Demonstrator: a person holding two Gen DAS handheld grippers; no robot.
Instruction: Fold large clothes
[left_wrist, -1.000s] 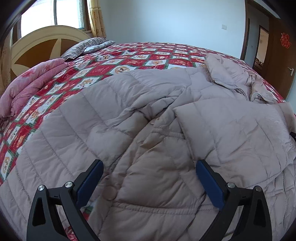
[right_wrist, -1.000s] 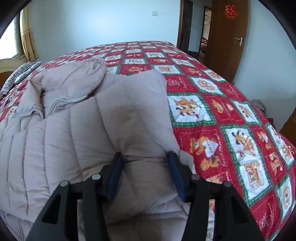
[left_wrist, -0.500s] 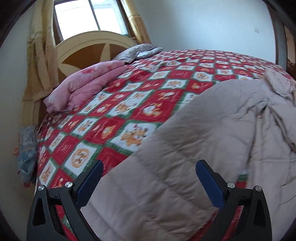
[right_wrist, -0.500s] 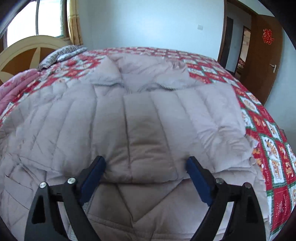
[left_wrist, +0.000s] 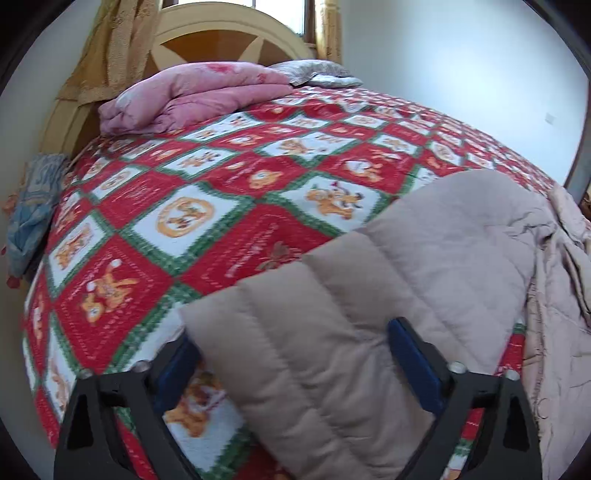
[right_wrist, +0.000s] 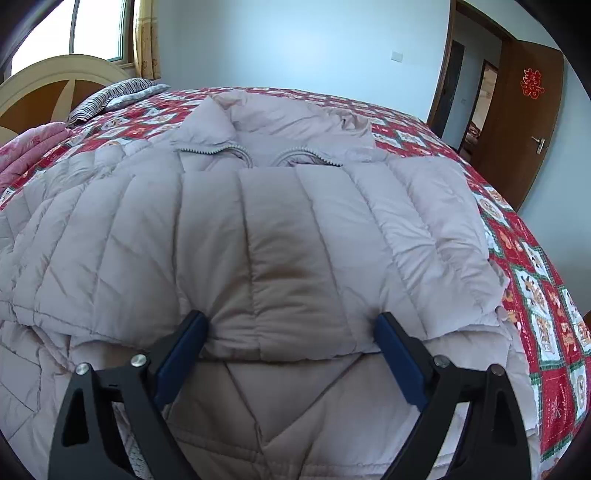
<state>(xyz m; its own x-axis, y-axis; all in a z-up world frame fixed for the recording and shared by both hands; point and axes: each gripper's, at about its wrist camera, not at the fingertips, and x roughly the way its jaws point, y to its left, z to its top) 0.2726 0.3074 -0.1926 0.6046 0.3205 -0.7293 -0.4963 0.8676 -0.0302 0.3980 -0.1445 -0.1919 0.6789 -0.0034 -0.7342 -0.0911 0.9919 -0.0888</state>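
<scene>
A large beige quilted down coat (right_wrist: 280, 229) lies spread on the bed, collar and zip (right_wrist: 258, 151) at the far end. One sleeve is folded across its chest. My right gripper (right_wrist: 290, 339) is open, its blue pads on either side of that folded sleeve's cuff, low over the coat. In the left wrist view the other sleeve (left_wrist: 369, 295) stretches out over the bedspread. My left gripper (left_wrist: 291, 354) is open, jaws wide on either side of the sleeve's end.
The bed has a red, green and white patterned bedspread (left_wrist: 221, 206). A folded pink quilt (left_wrist: 192, 99) and a striped pillow (right_wrist: 114, 99) lie by the cream headboard (left_wrist: 221, 37). A blue cloth (left_wrist: 33, 206) hangs at the bed's left side. A brown door (right_wrist: 524, 122) stands open at the right.
My left gripper swung left from the coat's body to the outstretched sleeve end. My right gripper opened, let go of the sleeve it held, and now looks along the coat toward the collar.
</scene>
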